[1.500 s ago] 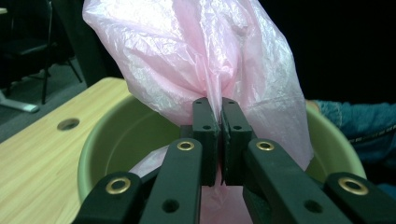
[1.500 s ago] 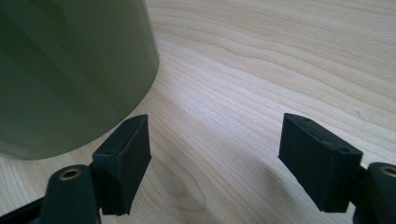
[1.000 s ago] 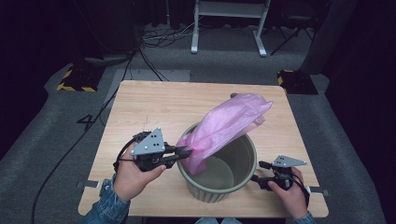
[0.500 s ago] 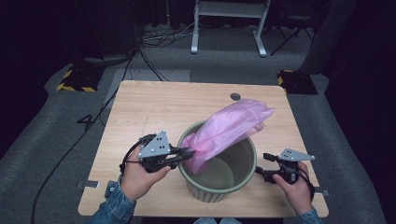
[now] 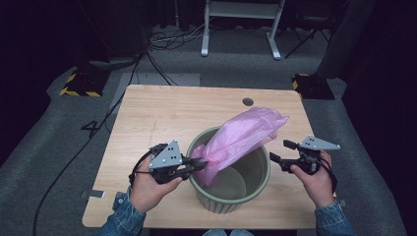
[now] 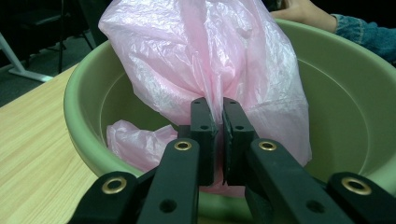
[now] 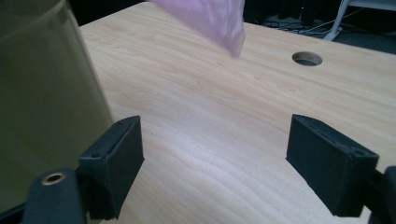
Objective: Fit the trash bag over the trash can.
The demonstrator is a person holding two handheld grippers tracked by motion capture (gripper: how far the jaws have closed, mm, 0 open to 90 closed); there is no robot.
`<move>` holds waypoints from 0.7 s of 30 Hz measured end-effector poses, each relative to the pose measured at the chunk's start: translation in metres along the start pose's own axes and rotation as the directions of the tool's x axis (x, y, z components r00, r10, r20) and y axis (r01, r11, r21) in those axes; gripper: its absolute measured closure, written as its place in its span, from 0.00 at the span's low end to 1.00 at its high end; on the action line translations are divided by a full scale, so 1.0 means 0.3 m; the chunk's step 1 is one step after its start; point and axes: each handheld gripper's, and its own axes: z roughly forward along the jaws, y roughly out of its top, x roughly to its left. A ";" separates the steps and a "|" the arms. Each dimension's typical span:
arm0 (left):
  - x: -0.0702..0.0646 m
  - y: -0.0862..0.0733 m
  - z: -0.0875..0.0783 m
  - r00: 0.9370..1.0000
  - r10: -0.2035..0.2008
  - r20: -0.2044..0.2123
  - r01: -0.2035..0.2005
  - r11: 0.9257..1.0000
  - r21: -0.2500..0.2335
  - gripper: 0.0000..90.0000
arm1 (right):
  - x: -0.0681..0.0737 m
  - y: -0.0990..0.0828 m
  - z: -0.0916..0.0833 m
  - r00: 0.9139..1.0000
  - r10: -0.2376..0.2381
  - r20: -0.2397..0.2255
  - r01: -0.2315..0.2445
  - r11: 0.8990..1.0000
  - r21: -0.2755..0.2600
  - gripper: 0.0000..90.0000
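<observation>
Dark room, grey carpet (image 5: 59, 162), wooden table (image 5: 162, 118).

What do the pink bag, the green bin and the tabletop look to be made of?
Pink bag: thin plastic film, translucent and finely crinkled, bunched where the shut jaws pinch it.
Green bin: probably moulded plastic, with a smooth matte wall and a rounded rim.
Tabletop: light wood or wood-look laminate; grain lines show, with a slight sheen. Which of the two is unclear.

Crinkled pink plastic bag (image 5: 241, 140) slanting out of green bin (image 5: 255, 186)
</observation>
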 end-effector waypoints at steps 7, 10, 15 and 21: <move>0.000 -0.001 0.000 1.000 -0.004 0.012 0.004 1.000 -0.002 0.95 | 0.001 0.057 0.022 1.000 -0.030 0.003 0.030 0.999 -0.016 0.28; 0.000 -0.001 0.000 1.000 -0.010 0.020 0.010 1.000 -0.003 0.95 | -0.002 0.080 0.028 1.000 -0.023 -0.006 0.023 0.999 -0.035 0.37; -0.001 -0.002 0.000 1.000 -0.012 0.027 0.012 1.000 -0.005 0.95 | -0.003 0.124 0.020 0.999 -0.027 -0.044 0.024 0.996 -0.081 0.67; -0.012 -0.002 -0.009 0.999 -0.025 0.022 0.026 0.999 -0.041 0.76 | 0.025 0.185 -0.040 0.993 -0.108 -0.041 0.101 0.985 -0.140 0.99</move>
